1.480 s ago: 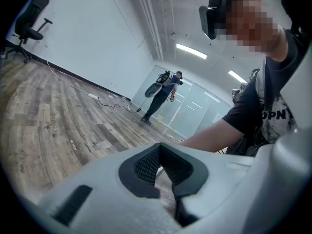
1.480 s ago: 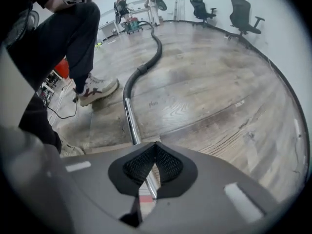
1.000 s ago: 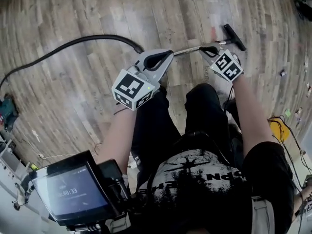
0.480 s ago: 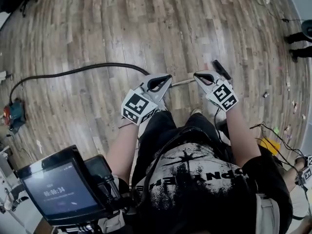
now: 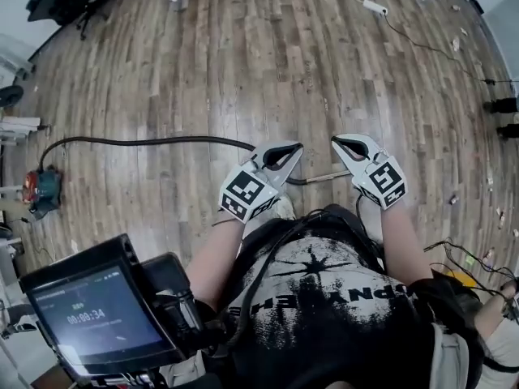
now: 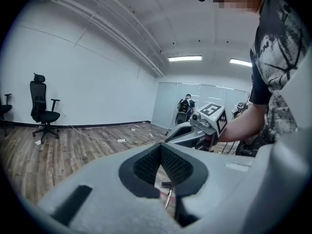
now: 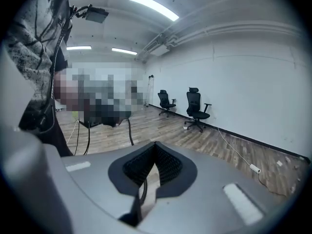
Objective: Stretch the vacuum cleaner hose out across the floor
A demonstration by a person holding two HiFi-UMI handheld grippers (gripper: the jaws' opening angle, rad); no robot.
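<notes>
Two grippers: left gripper [image 5: 295, 150], right gripper [image 5: 337, 143], both clamped shut, empty, side by side. One hose [image 5: 146, 142] lying on floor [image 5: 243, 63], from vacuum cleaner [image 5: 39, 190] to beneath grippers. Vacuum cleaner shows in head view only.

black t-shirt [image 5: 324, 298], white splatter print, short sleeves. black cable [image 5: 258, 278] looped over chest. black screen unit [image 5: 97, 318] worn at front, pale digits on display. left gripper [image 5: 290, 152], right gripper [image 5: 340, 144]: pale grey shells, black textured pads [image 6: 146, 165], each with white cube [image 5: 247, 194], black square markers.
</notes>
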